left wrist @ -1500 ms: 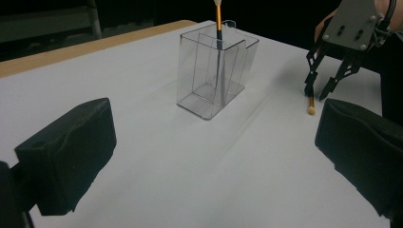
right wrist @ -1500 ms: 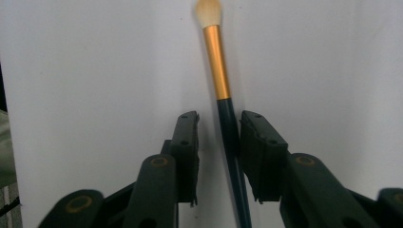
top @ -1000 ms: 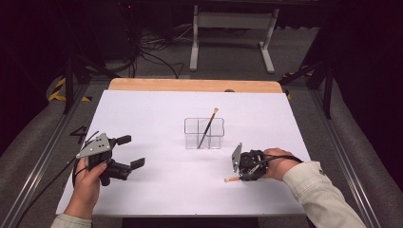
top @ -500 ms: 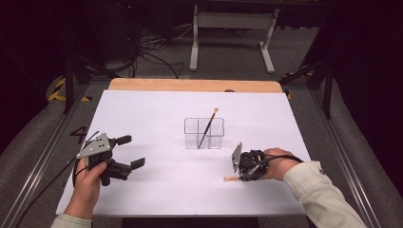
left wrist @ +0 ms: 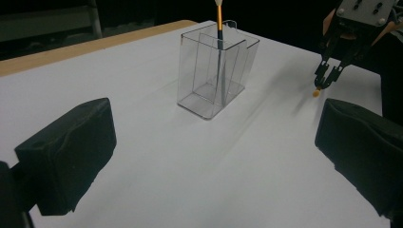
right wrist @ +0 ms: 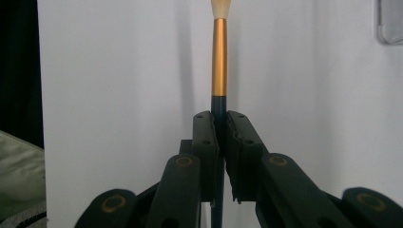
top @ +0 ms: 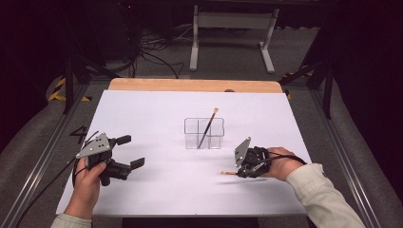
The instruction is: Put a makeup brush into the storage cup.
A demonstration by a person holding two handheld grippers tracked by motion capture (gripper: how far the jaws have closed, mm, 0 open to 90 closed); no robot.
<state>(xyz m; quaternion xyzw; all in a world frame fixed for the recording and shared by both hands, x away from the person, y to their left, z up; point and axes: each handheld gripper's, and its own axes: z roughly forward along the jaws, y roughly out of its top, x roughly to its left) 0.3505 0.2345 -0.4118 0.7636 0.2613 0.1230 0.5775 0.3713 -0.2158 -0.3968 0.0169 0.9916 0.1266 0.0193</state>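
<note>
Your right gripper (right wrist: 219, 124) has both black jaws closed tight on the dark handle of a paintbrush (right wrist: 219, 61). The brush runs straight up the middle of the view, in line with the jaws. Above the jaw tips you see a short length of dark handle, then a gold ferrule, then a pale bristle tip at the top edge. Behind it lies the white table surface (right wrist: 119, 71). A corner of a clear container (right wrist: 390, 23) sits at the upper right, well apart from the brush.
</note>
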